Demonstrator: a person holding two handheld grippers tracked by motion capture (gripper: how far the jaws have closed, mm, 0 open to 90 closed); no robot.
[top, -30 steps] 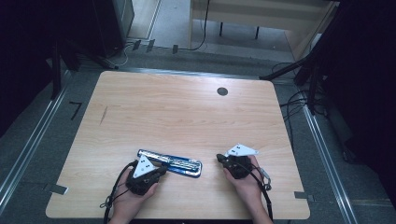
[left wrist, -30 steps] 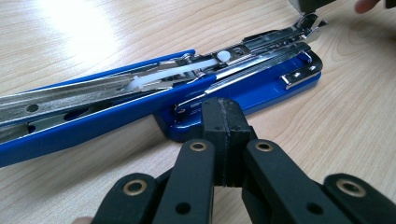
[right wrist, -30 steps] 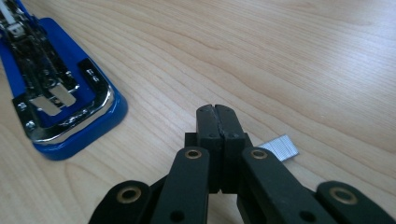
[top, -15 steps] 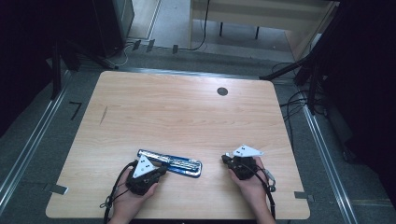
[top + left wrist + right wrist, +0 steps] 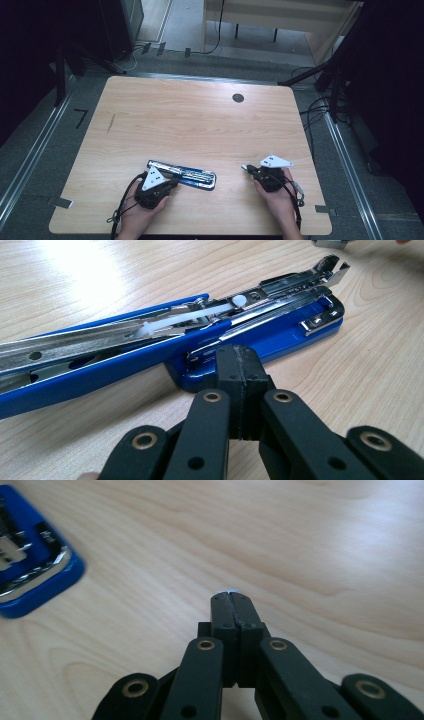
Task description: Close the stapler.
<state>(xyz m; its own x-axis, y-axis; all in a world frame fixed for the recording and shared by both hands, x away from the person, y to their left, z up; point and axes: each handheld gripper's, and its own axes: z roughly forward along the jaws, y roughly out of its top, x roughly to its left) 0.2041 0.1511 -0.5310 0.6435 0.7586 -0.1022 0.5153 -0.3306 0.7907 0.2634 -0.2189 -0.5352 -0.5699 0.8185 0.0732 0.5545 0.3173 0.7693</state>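
A blue stapler (image 5: 190, 175) lies swung open flat near the table's front edge, its metal staple channel (image 5: 150, 332) bare. My left gripper (image 5: 175, 183) is shut, its tip (image 5: 240, 360) resting against the edge of the stapler's blue base with nothing between the jaws. My right gripper (image 5: 248, 170) lies on the table to the right of the stapler, apart from it. Its jaws have just been opening slightly, but in the right gripper view (image 5: 231, 600) they still look pressed together. A small silvery piece (image 5: 244, 167) peeks out at their tip (image 5: 228, 590). The stapler's blue end (image 5: 30, 570) is at the left.
The wooden table (image 5: 200, 125) has a round black hole (image 5: 238, 98) near its far edge. Cables trail from both grippers over the front edge. A pale desk (image 5: 280, 15) and metal floor rails stand beyond the table.
My right gripper has slid to the right, away from the stapler. The left gripper and the stapler have stayed put.
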